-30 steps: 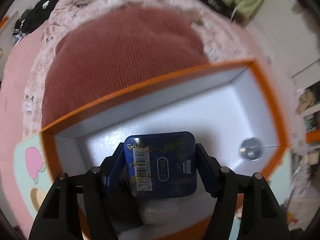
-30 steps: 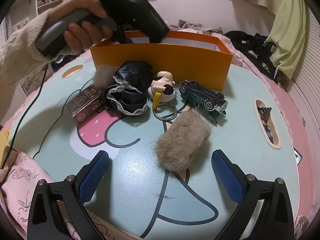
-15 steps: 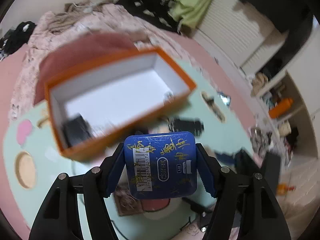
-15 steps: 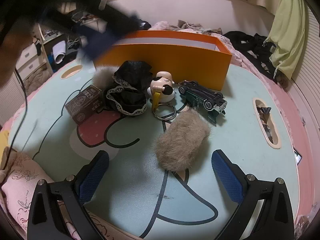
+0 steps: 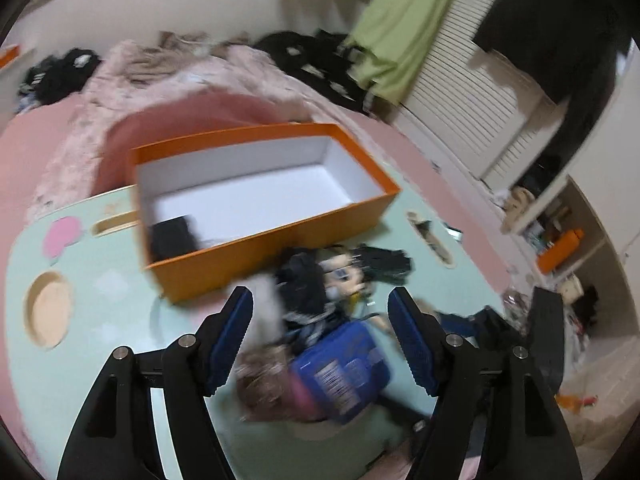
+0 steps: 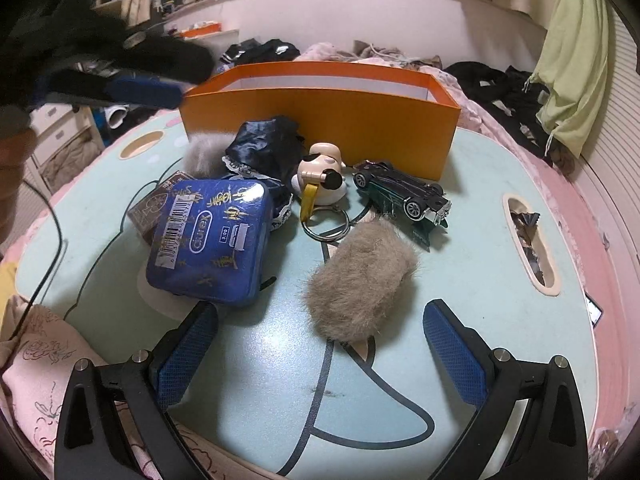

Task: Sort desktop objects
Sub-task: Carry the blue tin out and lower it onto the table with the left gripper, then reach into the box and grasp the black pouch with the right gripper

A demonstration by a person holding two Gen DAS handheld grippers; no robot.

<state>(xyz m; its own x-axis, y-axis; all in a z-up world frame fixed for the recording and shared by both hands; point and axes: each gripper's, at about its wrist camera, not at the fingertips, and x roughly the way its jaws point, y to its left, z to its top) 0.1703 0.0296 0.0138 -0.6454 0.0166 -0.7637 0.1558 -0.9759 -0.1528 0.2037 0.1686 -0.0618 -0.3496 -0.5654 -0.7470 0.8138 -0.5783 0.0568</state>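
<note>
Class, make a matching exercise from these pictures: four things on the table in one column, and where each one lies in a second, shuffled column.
Things:
1. blue tin
2. toy car
3. furry pouch
4. black item

Places:
A. inside the orange box
B. nearest the right gripper's fingers
C. upside down beside the box
D. leaning on a small brown box

Pairs: 1-D, 2-C, 3-B, 4-A

Left gripper (image 5: 320,320) hangs tilted downward, jaws just opening and empty; right gripper (image 6: 320,340) gapes wide.
</note>
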